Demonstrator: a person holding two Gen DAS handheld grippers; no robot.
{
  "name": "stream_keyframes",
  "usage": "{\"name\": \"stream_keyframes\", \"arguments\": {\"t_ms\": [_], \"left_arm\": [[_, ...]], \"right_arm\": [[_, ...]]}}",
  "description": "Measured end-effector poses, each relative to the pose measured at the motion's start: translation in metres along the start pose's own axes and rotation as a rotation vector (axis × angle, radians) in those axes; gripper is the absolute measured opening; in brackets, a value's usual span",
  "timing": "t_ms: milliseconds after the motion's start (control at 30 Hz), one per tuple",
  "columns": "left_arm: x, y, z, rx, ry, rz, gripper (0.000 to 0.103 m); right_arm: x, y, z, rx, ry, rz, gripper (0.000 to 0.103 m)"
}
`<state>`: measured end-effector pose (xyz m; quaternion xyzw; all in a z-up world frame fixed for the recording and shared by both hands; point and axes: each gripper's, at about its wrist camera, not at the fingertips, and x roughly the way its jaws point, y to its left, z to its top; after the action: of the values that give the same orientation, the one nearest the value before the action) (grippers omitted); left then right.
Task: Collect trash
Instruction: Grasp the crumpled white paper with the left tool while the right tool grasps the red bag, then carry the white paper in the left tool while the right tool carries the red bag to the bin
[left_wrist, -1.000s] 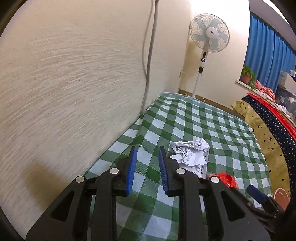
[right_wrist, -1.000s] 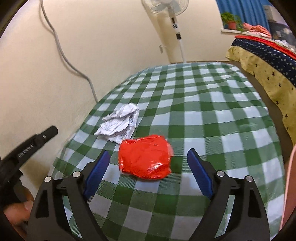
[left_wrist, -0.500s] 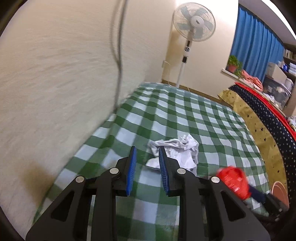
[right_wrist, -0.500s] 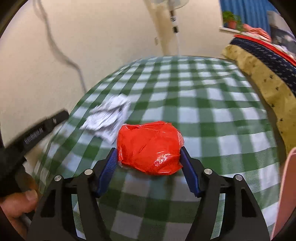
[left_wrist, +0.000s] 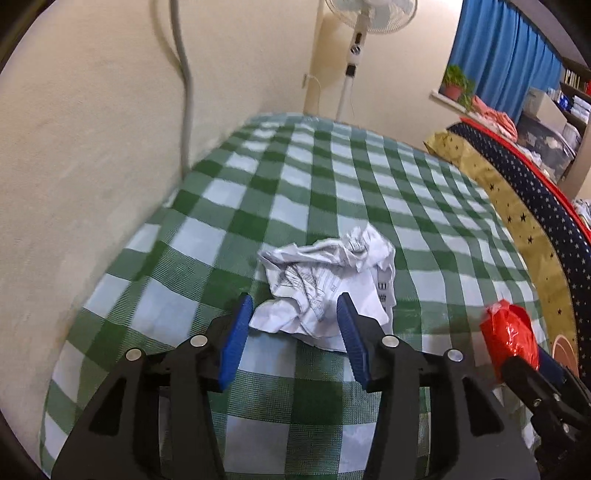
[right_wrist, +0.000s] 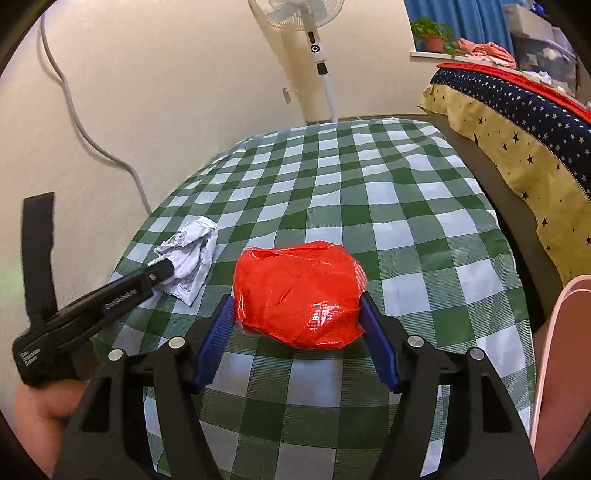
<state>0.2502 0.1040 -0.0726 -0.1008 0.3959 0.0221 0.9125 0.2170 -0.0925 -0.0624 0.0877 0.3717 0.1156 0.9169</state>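
Note:
A crumpled white printed paper (left_wrist: 325, 280) lies on the green-and-white checked tablecloth (left_wrist: 332, 177). My left gripper (left_wrist: 293, 317) is open, its blue pads on either side of the paper's near edge. It also shows in the right wrist view (right_wrist: 192, 254), with the left gripper's black body (right_wrist: 92, 306) reaching to it. My right gripper (right_wrist: 297, 314) is shut on a crumpled red plastic bag (right_wrist: 299, 291) and holds it over the cloth. The red bag also shows in the left wrist view (left_wrist: 511, 334) at the right.
A cream wall (left_wrist: 92, 129) with a grey cable (left_wrist: 186, 92) runs along the table's left side. A white standing fan (right_wrist: 314, 48) stands beyond the far end. A bed with star-patterned covers (right_wrist: 517, 122) lies to the right.
My left gripper has opened and moved forward so the white paper lies between its pads. My right gripper closed on the red bag and lifted it slightly.

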Motion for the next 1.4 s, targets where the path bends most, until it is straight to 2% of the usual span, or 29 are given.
{"name": "stream_keyframes", "arguments": {"t_ms": [33,67,100,233,433,967,1400], "left_arm": [[0.002,-0.001,-0.001,0.006,0.014,-0.016,0.043],[0.002,-0.002,-0.001,0.008,0.011,-0.022,0.033],[0.0,-0.001,-0.002,0.005,0.001,-0.03,0.027],[-0.007,-0.003,-0.006,-0.002,-0.021,-0.045,0.021],[-0.03,-0.021,-0.008,0.054,-0.075,-0.034,0.02],[-0.09,-0.05,-0.032,0.042,-0.155,-0.093,0.02],[-0.137,-0.078,-0.05,0.08,-0.201,-0.148,0.02]], "right_arm": [[-0.001,0.0,-0.001,0.001,0.0,-0.002,0.067],[-0.002,0.0,-0.001,0.002,0.0,-0.003,0.067],[-0.003,-0.001,-0.001,0.005,0.0,-0.005,0.067],[-0.012,-0.002,-0.001,0.004,-0.008,-0.013,0.067],[-0.034,-0.005,-0.002,-0.009,-0.034,-0.031,0.067],[-0.116,-0.019,-0.009,-0.061,-0.13,-0.12,0.067],[-0.184,-0.041,-0.017,-0.077,-0.198,-0.183,0.067]]}}
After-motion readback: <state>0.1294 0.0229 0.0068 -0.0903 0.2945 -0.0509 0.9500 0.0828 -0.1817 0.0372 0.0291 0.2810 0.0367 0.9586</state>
